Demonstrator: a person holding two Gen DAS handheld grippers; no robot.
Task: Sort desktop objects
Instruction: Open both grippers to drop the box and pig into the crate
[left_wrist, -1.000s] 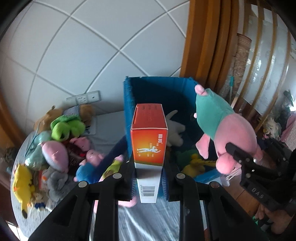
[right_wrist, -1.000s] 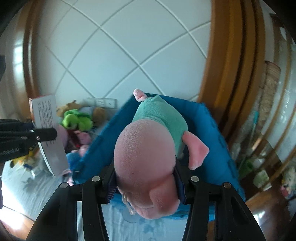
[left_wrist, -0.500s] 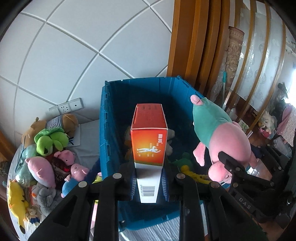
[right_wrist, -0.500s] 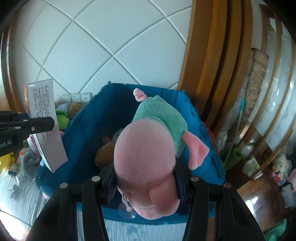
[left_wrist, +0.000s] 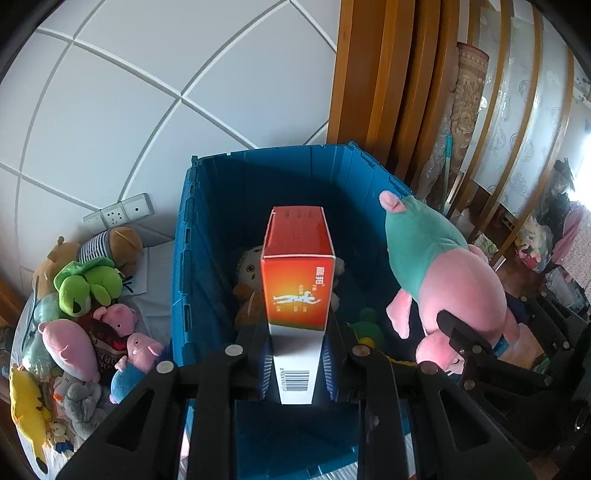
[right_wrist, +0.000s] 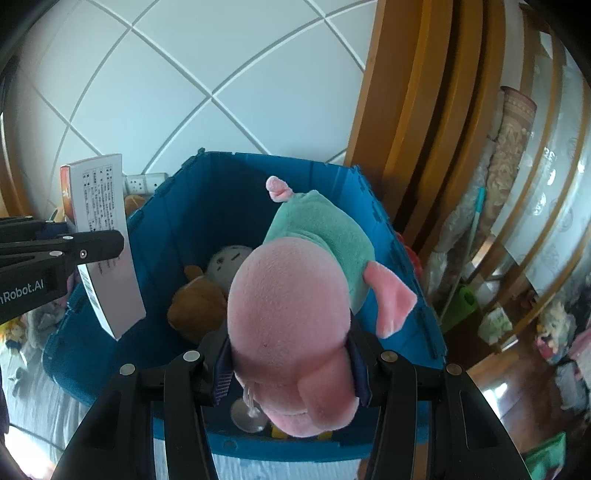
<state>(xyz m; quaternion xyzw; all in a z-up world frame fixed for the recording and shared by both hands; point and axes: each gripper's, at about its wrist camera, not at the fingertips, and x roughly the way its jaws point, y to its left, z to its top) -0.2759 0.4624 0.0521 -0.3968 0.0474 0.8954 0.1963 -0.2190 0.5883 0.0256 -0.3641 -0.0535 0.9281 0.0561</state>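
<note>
1. Plush heap (left_wrist: 81, 325), far left of the left wrist view: a yellow toy, a grey one, several pink pigs, a green frog and a brown bear in a striped top, piled on a pale surface beside the crate. A wall socket (left_wrist: 118, 212) sits on the tiled wall above them.
2. Blue crate (left_wrist: 184, 258), centre: open-topped plastic bin standing against the wall. Inside lie a pale round-faced doll (right_wrist: 227, 260), a brown plush (right_wrist: 197, 310) and a green-and-yellow toy (left_wrist: 365, 325).
3. Orange box (left_wrist: 295, 280), centre: orange carton with a white lower end and barcode, upright, held above the crate's interior. The right wrist view shows its white printed side (right_wrist: 107, 243) over the crate's left wall.
4. Left gripper (left_wrist: 297, 354): fingers pressed tight against both sides of the orange box near its white end.
5. Pig plush (right_wrist: 291, 332), right of the box: pink head, teal body, small pink tail on top, suspended over the right part of the crate.
6. Right gripper (right_wrist: 291, 365): fingers clamped on the pig plush's head from either side.
7. Wooden frame (left_wrist: 369, 74), far right.
</note>
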